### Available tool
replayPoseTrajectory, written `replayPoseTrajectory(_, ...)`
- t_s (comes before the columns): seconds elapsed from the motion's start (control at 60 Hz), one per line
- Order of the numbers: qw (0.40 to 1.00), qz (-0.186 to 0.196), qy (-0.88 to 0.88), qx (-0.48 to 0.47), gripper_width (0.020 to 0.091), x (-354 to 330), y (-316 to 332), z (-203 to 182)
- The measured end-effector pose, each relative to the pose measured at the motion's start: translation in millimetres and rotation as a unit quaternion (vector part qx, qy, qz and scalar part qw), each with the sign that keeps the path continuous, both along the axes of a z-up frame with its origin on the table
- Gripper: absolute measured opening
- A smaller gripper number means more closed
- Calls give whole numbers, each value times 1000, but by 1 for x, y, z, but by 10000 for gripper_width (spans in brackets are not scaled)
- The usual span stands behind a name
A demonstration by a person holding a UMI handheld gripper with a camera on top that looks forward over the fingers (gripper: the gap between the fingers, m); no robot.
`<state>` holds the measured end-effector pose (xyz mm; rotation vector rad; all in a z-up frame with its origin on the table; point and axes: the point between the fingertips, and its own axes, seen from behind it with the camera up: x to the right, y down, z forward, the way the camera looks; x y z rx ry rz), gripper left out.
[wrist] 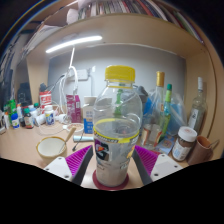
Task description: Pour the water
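Observation:
A clear plastic bottle (117, 125) with a yellow cap and a printed label stands upright between my fingers, filling the middle of the gripper view. Water fills roughly its lower half. Its base rests on a dark red round coaster (110, 184) on the beige table (25, 150). My gripper (116, 160) holds it at label height: the magenta pads (84, 156) press against both sides of the bottle. A round, shallow cup or bowl (50, 150) with a pale rim sits on the table to the left, beyond the fingers.
Many small bottles and jars (30, 115) line the table's back edge on the left. Taller bottles (160, 105) and a dark-lidded jar (183, 143) stand on the right. A pink container (74, 106) stands behind the bowl.

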<state>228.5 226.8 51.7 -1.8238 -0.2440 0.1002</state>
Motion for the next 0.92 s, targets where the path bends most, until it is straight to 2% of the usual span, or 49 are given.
replayPoseTrajectory(0.233,1000,0,11,-1,844,10,-61,14)
replayPoseTrajectory(0.417,1000,22,14,-11,842,11,-145,28)
replayPoseTrajectory(0.7,999,28,21,-9,844,11,-272,42)
replayPoseTrajectory(0.917,999,32,8,8,847,16,-313,44)
